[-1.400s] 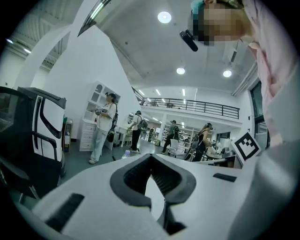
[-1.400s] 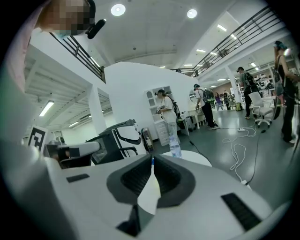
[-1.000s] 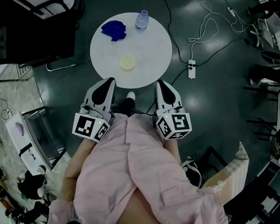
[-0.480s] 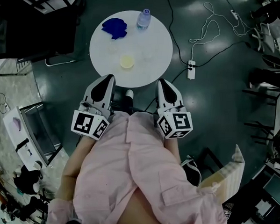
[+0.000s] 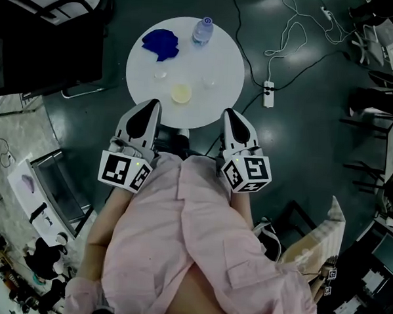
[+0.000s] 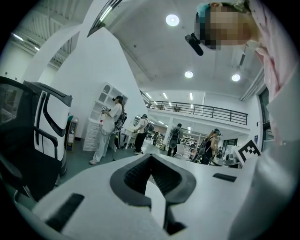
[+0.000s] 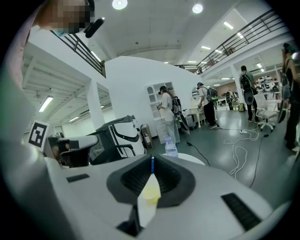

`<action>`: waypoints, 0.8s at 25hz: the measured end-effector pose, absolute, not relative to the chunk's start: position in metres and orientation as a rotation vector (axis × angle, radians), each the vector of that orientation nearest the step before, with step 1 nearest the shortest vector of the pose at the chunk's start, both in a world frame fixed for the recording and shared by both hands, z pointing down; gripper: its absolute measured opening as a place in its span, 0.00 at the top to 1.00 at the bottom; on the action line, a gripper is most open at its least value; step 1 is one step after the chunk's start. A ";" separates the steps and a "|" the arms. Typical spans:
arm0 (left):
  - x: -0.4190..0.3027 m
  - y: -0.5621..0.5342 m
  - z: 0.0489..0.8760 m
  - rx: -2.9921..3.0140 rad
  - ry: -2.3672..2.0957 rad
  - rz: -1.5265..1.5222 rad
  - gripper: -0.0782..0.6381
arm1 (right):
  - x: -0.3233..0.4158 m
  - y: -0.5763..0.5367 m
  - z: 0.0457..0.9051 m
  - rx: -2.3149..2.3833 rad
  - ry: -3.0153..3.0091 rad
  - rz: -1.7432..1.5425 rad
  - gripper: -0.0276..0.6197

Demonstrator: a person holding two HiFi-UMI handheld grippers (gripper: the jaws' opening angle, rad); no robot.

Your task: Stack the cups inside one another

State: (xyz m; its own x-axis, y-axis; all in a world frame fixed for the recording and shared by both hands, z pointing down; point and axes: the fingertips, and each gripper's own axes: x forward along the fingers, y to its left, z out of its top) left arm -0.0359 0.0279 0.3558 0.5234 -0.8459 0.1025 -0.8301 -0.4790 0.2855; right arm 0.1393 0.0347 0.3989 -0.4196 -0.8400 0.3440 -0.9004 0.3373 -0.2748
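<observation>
Head view is where the change is seen: the left gripper [image 5: 153, 105] and the right gripper [image 5: 228, 113] have been carried a little forward, so that their tips are now laid slightly further over the near rim of the round table [image 5: 228, 53] than a second ago. From this the approach is judged to be only just begun; no cup is touched, and the whole of the stacking is yet to be done. Both pairs of tongs are clenched tip to tip with nothing grasped, as the left and right gripper views show, and they would need to be opened before a cup could be taken. Three cups are stood apart on the table, none nested: a yellow cup [image 5: 181, 93] nearest the person, a left clear cup [image 5: 161, 73] and a right clear cup [image 5: 209, 83] just behind it. Nothing is seen inside any of them. At the far rim a bottle [image 5: 203, 30] is stood beside a blue cloth [image 5: 160, 42]; how full it is cannot be told.
</observation>
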 end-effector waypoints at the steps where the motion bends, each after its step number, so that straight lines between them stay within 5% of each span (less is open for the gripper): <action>1: -0.040 0.023 0.354 2.471 -1.395 -0.069 0.88 | 0.136 0.031 0.398 1.614 -2.446 0.648 0.90; 20: -0.088 -0.028 0.364 2.554 -1.260 0.054 0.88 | 0.106 0.006 0.417 1.818 -2.287 0.746 0.90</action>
State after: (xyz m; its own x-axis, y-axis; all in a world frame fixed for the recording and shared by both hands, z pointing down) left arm -0.0875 -0.0279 0.3637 0.6165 -0.7707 0.1611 -0.7817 -0.5746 0.2425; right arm 0.1065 0.0059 0.4172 -0.2680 -0.8797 0.3929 -0.9421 0.1540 -0.2978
